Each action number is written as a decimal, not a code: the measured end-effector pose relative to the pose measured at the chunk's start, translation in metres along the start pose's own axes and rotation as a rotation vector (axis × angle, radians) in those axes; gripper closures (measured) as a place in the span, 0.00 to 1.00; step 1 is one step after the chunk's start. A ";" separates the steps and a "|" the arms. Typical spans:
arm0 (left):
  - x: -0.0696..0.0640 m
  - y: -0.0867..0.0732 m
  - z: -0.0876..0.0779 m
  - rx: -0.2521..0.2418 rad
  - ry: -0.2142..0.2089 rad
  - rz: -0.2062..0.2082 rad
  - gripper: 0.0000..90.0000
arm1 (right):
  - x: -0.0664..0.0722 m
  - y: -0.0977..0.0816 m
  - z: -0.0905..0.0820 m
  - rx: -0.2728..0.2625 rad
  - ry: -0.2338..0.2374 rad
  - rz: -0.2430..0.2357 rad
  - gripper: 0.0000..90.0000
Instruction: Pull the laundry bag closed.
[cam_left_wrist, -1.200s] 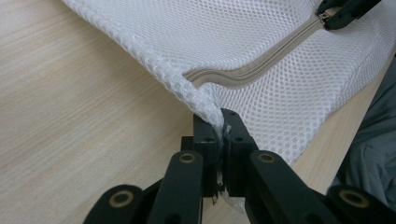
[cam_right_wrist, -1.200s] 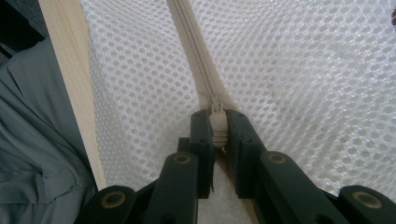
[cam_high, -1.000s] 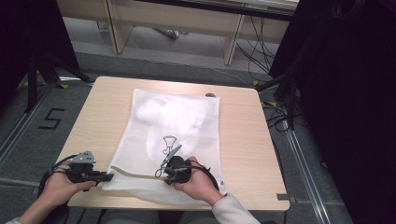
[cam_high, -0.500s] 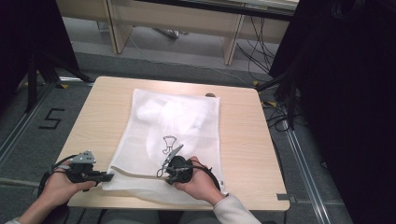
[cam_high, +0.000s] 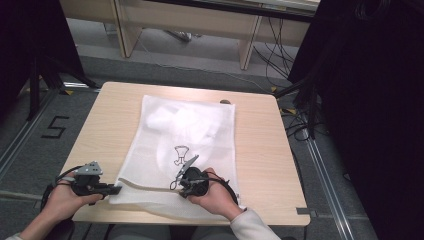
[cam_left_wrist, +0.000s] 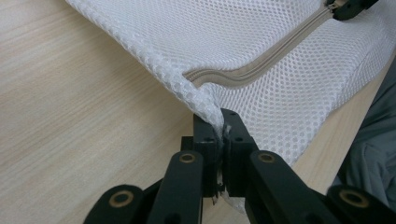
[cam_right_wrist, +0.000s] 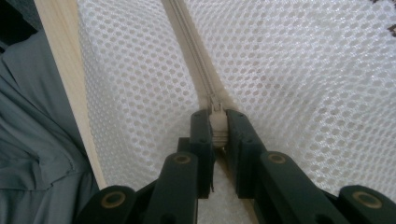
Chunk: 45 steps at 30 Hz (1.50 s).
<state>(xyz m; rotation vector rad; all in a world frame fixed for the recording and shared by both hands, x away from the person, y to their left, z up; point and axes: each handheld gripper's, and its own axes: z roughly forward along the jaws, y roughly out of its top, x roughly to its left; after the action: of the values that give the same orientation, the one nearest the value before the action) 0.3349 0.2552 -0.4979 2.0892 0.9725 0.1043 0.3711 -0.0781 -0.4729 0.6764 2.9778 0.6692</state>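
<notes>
While the left claw (cam_left_wrist: 219, 135) stays out of it as an anchor, pinching the mesh laundry bag's (cam_high: 185, 135) corner so the fabric is taut, the right claw (cam_right_wrist: 217, 128) is clamped on the zipper pull (cam_right_wrist: 217, 122), set, I'd judge, to run it along the beige zipper (cam_left_wrist: 266, 63). That track stretches between the two claws. Beyond them the bag lies flat on the worktop (cam_high: 260, 145), white clothing inside.

black jaws, brass rivets; grey plate (cam_high: 90, 168); white sleeve (cam_high: 248, 226).
</notes>
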 end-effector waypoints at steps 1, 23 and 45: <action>0.001 0.001 -0.001 0.019 -0.007 0.001 0.95 | 0.000 -0.001 -0.001 0.004 -0.004 0.008 0.91; 0.000 0.000 0.000 0.009 0.000 0.003 0.95 | -0.005 -0.009 -0.005 0.005 0.008 0.021 0.91; 0.001 0.000 -0.001 0.021 -0.002 0.003 0.95 | -0.006 -0.014 -0.011 0.000 0.001 0.025 0.91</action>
<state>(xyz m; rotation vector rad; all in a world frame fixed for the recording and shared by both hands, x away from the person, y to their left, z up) 0.3357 0.2562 -0.4974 2.1092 0.9732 0.0936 0.3694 -0.0964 -0.4695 0.7155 2.9749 0.6703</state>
